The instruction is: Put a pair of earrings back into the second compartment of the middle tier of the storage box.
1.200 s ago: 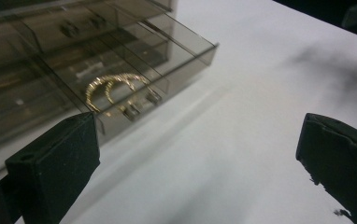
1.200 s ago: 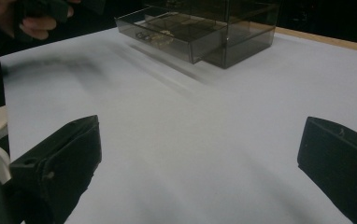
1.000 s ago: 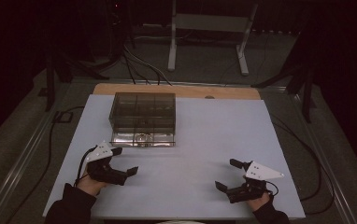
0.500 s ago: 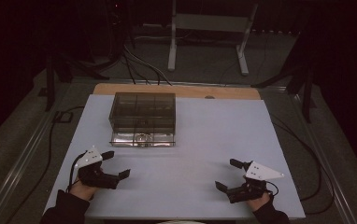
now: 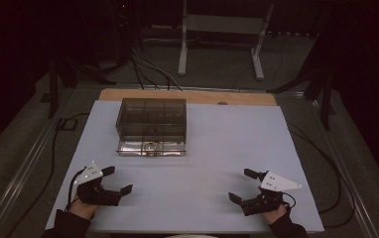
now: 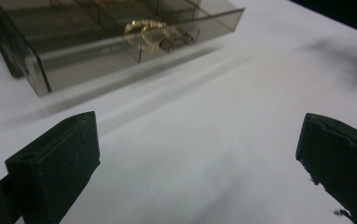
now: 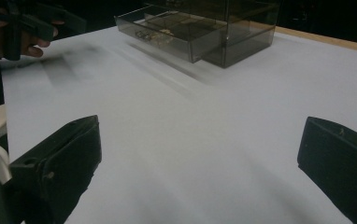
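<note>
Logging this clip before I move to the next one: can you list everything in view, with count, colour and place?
Smoky transparent plastic drawer box: one, grey-brown, far left of centre on the sheet, bottom drawer pulled out toward the person.
Gold ring-shaped items: apparently two, gold, in the open drawer's front compartments.
White sheet: one, white, covering the tabletop.
Wooden table edge: one, tan, showing beyond the sheet's far side.
Metal stand: one, grey, on the floor behind the table.
Cables: several, black, on the floor behind and beside the table.
Left gripper: one, black, near left corner, open.
Right gripper: one, black, near right, open.
</note>
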Demonstrator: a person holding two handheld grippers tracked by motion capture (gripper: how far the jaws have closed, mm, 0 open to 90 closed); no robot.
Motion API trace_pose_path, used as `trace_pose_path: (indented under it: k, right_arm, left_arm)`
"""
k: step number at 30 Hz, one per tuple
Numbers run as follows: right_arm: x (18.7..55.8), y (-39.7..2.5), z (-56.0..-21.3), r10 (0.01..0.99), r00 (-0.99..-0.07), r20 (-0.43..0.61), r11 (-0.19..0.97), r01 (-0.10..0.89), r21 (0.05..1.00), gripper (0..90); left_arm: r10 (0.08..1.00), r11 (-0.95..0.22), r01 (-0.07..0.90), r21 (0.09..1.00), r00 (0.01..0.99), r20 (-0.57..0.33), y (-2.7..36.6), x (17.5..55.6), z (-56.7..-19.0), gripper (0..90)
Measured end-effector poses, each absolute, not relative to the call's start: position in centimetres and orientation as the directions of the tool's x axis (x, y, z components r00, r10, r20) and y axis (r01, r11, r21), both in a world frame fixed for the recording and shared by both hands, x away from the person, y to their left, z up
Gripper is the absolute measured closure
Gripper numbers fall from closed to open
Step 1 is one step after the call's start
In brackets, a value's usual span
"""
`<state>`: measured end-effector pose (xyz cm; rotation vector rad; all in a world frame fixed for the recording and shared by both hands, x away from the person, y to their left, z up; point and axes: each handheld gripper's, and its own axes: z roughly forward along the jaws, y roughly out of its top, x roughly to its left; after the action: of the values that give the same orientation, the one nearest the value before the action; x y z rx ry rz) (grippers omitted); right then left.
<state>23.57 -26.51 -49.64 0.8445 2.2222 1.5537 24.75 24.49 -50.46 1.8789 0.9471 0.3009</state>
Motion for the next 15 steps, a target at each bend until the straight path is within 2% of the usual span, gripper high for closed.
trace_pose_path:
  k: [5,15]
  right_arm:
    - [23.59,-26.54,-49.67,0.618,-0.782,0.084,0.245,0.293,0.924,0.0]
    - [23.69,-26.33,-49.77,0.613,-0.786,0.082,0.254,0.294,0.922,0.0]
  left_arm:
    - [0.723,-0.183,0.478,0.859,0.658,-0.212,25.33,24.03,-50.36,0.6]
    - [0.697,-0.183,0.475,0.861,0.68,-0.227,25.1,24.25,-50.76,0.6]
